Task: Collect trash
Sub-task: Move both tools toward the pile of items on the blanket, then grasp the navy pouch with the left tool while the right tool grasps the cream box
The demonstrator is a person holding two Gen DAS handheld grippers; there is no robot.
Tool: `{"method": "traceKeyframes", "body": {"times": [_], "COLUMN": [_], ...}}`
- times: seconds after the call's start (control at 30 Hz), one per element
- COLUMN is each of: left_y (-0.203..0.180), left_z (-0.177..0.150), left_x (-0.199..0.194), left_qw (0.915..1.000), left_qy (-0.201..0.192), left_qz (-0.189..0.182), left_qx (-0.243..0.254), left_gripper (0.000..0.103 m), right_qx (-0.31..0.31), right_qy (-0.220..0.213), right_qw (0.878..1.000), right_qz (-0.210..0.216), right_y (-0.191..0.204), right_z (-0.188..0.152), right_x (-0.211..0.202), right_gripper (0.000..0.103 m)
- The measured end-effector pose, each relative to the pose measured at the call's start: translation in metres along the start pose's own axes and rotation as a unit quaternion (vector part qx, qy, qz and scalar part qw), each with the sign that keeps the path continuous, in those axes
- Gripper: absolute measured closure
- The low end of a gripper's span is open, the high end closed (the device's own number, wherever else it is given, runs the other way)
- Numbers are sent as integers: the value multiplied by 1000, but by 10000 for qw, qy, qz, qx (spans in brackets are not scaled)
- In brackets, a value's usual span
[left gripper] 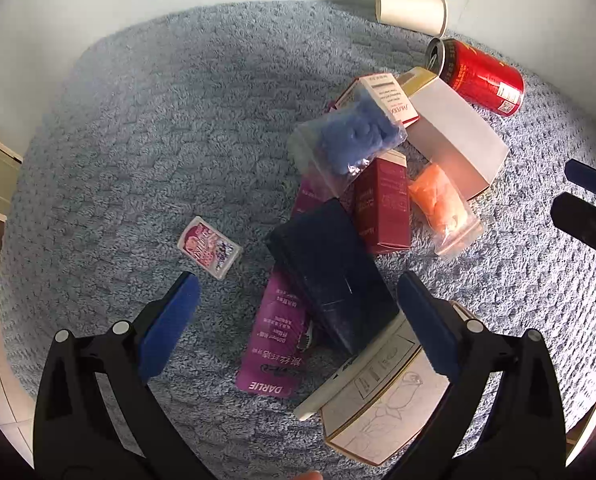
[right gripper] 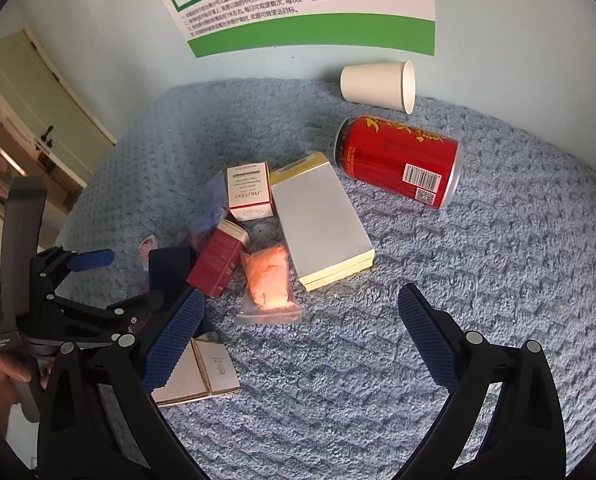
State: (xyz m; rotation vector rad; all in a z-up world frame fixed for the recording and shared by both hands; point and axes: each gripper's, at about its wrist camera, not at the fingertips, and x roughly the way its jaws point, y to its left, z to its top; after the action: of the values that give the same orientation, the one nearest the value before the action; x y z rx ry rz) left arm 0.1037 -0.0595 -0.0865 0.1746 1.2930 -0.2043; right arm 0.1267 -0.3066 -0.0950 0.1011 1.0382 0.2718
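Note:
Trash lies piled on a blue-grey fleece cloth (left gripper: pixel 138 128). My left gripper (left gripper: pixel 298 312) is open, its fingers on either side of a dark navy box (left gripper: pixel 329 280) that rests on a purple Darlie toothpaste box (left gripper: pixel 274 352). A small pink pack (left gripper: pixel 210 247) lies just beyond the left finger. My right gripper (right gripper: pixel 298 332) is open over bare cloth, short of an orange-filled plastic bag (right gripper: pixel 268 280). Further off lie a red can (right gripper: pixel 397 162), a white paper cup (right gripper: pixel 377 85), a pale flat box (right gripper: pixel 321 220) and a dark red box (right gripper: pixel 218 260).
A bag of blue stuff (left gripper: pixel 349 140) leans on a white Shiseido box (right gripper: pixel 248 196). A sketched white carton (left gripper: pixel 377 400) lies under the left gripper's right finger. A wall with a green-bordered poster (right gripper: pixel 298 0) backs the cloth. A door (right gripper: pixel 38 100) stands at left.

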Motion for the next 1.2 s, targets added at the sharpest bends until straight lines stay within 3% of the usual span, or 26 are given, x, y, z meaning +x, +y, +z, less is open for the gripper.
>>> {"method": "traceKeyframes", "body": {"times": [0.2,0.4,0.5,0.73,0.8,0.87,0.9,1.0,1.07,1.1,1.2], "left_y": [-6,-10,-12,-7,-6,-7,-9,-10,-9,-7,-9], "left_z": [2,2,4,18,18,21,20,22,23,23,27], "left_x": [17,37,40,49,49,51,52,50,46,45,40], "left_qw": [9996,9978,9979,9971,9972,9975,9978,9983,9987,9984,9987], "left_qy": [250,558,566,628,632,619,603,544,471,485,432], "left_qz": [-95,-257,-189,-237,-225,-130,-32,28,72,-163,-151], "left_qx": [-101,-257,-247,-349,-340,-311,-269,-205,-178,-252,-213], "left_gripper": [8,19,20,21,22,30,39,48,68,82,85], "right_qx": [-108,-192,-212,-298,-288,-295,-310,-344,-312,-283,-154], "right_qy": [215,473,646,875,901,898,893,876,804,766,654], "right_qw": [9996,9985,9975,9955,9953,9952,9952,9952,9957,9960,9968], "right_qz": [127,190,213,226,222,234,240,284,339,357,434], "right_y": [-7,-14,-18,-18,-18,-18,-17,-17,-18,-19,-22], "right_z": [15,26,31,29,29,30,30,32,32,31,30], "right_x": [26,55,69,90,96,98,98,91,82,75,60], "right_gripper": [7,8,23,24,33,35,36,37,37,37,37]}}
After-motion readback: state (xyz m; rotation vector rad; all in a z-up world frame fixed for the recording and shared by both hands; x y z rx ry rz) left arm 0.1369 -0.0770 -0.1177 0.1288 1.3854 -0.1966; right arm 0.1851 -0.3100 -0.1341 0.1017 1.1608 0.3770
